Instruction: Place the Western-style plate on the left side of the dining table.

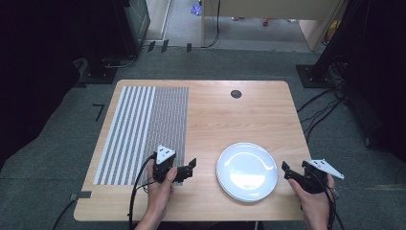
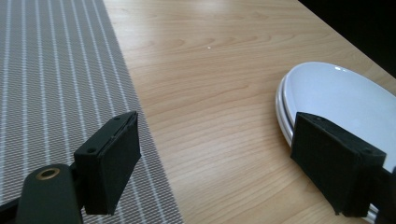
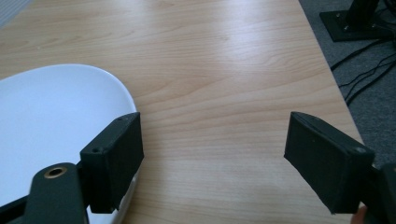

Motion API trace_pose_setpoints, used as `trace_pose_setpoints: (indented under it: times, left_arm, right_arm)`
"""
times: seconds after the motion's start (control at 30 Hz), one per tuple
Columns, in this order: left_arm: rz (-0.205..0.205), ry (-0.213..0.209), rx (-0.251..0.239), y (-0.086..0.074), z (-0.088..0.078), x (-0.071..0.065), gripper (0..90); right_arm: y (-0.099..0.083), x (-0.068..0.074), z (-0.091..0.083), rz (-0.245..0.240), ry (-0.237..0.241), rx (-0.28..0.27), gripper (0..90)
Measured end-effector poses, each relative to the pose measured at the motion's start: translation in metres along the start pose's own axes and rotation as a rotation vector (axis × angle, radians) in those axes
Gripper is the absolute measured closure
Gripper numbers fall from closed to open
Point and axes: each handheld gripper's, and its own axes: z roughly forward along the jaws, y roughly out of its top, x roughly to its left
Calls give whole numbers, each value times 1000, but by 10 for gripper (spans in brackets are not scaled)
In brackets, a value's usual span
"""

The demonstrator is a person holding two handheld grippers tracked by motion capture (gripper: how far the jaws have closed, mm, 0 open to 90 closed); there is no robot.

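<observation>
Left tongs (image 1: 191, 167): in my left hand (image 1: 160, 184), low over the desk (image 1: 220, 115) at the near right edge of the striped mat (image 1: 143, 129); the jaws stand well apart with nothing between them and point toward the plates.
Left tongs, own view: one jaw hangs over the mat (image 2: 56, 84), the other over the near rim of the plates (image 2: 336, 93) — bare wood shows in the gap (image 2: 217, 154).
Right tongs (image 1: 287, 170): in my right hand (image 1: 316, 199), at the near right corner of the desk, just beside the right rim of the plates; the jaws are apart and clamp nothing.
Right tongs, own view: the left jaw sits over the edge of the plates (image 3: 56, 116), the right jaw over bare wood near the desk's edge; whether the left jaw touches the rim I cannot tell (image 3: 212, 158).
Plates (image 1: 247, 170): a white stack of at least two, lying flat on the near right part of the desk — between my two tongs, nearer to the right ones.
Striped mat: grey and white, flat on the left half of the desk, well apart from the plates.
Desk: light wood, with a small dark round cap (image 1: 235, 94) near its far edge.
Cables (image 1: 136, 191): black, trailing from the left tongs off the near edge of the desk.
</observation>
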Motion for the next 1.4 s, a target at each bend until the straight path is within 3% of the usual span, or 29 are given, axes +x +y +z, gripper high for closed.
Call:
trace_pose_setpoints:
  times: [0.27, 0.33, 0.37, 0.7, 0.8, 0.97, 1.27, 1.33, 1.37, 1.4]
  left_arm:
    - [8, -26, 4, -1, 13, -19, 163]
    - [10, -32, 6, -3, 15, -23, 164]
    - [11, -33, 8, -3, 16, -25, 164]
    - [15, -31, 17, -6, 22, -30, 163]
    - [10, -33, 17, -6, 24, -32, 163]
    - [15, -40, 22, -8, 26, -36, 163]
    - [12, -45, 22, -8, 28, -38, 164]
    - [15, -37, 22, -8, 28, -39, 163]
    - [8, -49, 13, -9, 27, -39, 163]
    - [1, -61, 4, -9, 26, -40, 163]
  right_arm:
    - [21, 12, -1, -18, -18, -14, 270]
    - [25, 14, -2, -28, -27, -28, 333]
    - [24, 15, -2, -22, -5, -39, 413]
    - [6, 9, 8, 60, 72, -47, 527]
    - [5, 11, 9, 50, 73, -50, 550]
    - [2, 17, 13, 30, 90, -10, 582]
    - [1, 19, 12, 53, 113, -8, 683]
    - [1, 19, 12, 44, 103, -9, 734]
    - [0, 19, 12, 45, 101, -10, 815]
    - [0, 19, 12, 45, 101, -10, 815]
